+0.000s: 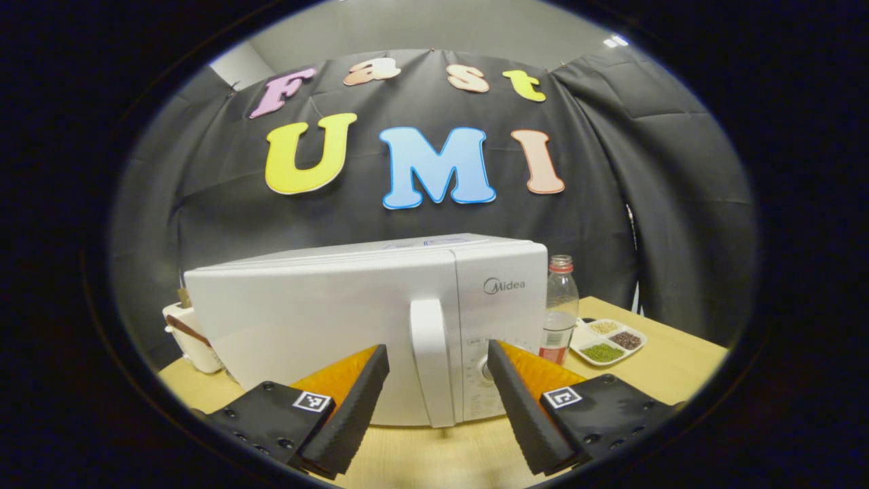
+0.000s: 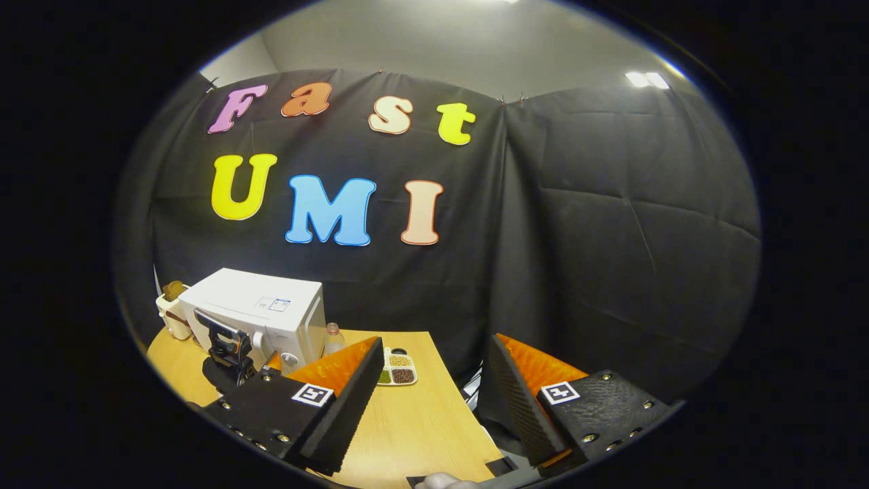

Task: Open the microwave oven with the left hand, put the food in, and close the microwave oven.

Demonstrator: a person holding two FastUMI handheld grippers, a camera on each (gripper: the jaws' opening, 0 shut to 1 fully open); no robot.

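left gripper [image 1: 438,384] is spread wide w/ the microwave [image 1: 366,326] door handle [image 1: 432,360] sitting between its fingers at center frame, not clamped yet. if it closes off-center it prob slips off, or the pull drags the whole oven across the table [image 1: 665,360] and bumps the bottle [image 1: 561,309] just right of it. right gripper [image 2: 434,401] hangs released too, bottom of its frame, well away. food is the tray of beans [image 1: 607,341] at right, i guess.

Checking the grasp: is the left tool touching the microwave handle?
Apart. The left gripper view shows the handle between the open left tool fingers, gaps on both sides.
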